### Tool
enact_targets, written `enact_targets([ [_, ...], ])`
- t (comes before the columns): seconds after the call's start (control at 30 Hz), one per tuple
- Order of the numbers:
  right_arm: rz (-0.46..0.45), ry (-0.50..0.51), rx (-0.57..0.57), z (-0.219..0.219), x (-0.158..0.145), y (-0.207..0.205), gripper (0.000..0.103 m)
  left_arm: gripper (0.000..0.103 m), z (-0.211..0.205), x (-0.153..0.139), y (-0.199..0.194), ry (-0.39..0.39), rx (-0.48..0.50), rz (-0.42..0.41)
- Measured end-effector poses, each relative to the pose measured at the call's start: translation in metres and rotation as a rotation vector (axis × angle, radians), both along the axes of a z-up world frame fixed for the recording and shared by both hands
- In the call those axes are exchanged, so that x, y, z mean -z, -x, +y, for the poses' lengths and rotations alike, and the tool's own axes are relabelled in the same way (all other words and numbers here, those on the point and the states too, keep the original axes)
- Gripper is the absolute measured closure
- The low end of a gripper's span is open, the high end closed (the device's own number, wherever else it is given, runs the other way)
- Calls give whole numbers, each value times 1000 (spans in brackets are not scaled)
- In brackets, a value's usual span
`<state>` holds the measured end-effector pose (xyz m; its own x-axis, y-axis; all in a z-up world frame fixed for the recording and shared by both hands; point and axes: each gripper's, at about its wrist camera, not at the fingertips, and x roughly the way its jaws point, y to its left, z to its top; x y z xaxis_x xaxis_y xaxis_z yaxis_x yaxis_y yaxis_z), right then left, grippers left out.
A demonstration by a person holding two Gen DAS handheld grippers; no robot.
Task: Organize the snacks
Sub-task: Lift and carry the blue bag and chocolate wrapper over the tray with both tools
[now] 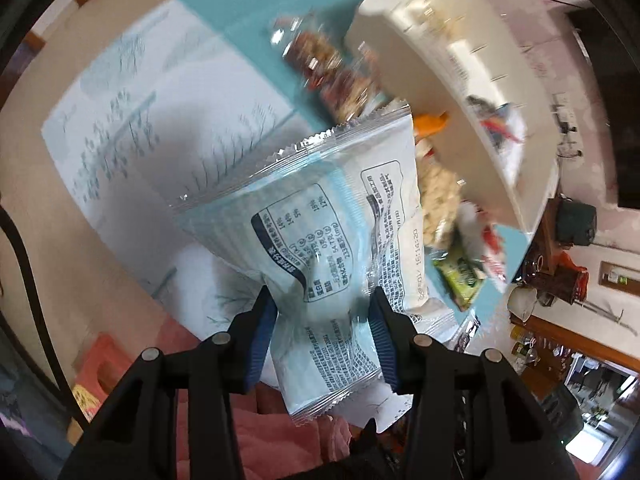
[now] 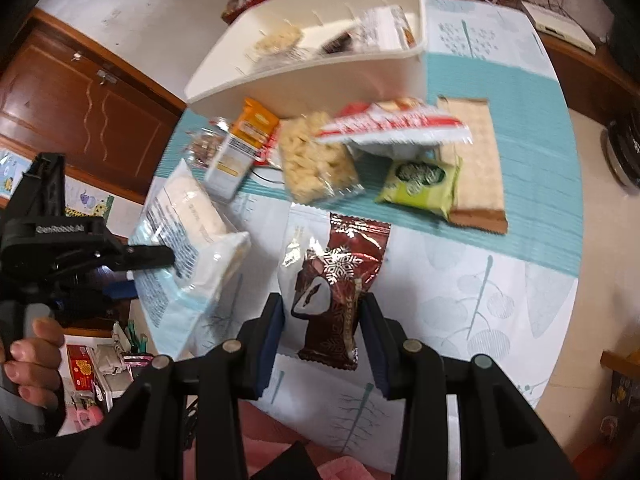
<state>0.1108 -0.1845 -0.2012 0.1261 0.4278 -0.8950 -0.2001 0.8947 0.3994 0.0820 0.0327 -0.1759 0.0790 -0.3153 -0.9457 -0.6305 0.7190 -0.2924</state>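
The left tool point(image 1: 324, 312) grips a pale blue snack packet point(image 1: 320, 216) above the tabletop point(image 1: 160, 128). The right tool point(image 2: 322, 320) clamps a brown snowflake-print packet point(image 2: 340, 280), with the white bin point(image 2: 320, 64) beyond the loose snacks point(image 2: 316, 160).

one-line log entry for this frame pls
left claw: shut on white packet | right claw: shut on brown packet | bin: few snacks in | loose snacks: on table
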Motion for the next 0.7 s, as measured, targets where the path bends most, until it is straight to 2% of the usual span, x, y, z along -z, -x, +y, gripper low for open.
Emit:
enact_targets([
  [0.13, -66, 20, -31, 11, -15, -3, 64, 58, 7, -29, -6, -38, 40, -48],
  [0.33, -149, 0, -35, 20, -38, -14, 64, 58, -3, -46, -43, -96, 89, -93],
  [0.7, -312, -15, 50, 24, -76, -50, 64, 58, -2, -86, -93, -184, 201, -200],
])
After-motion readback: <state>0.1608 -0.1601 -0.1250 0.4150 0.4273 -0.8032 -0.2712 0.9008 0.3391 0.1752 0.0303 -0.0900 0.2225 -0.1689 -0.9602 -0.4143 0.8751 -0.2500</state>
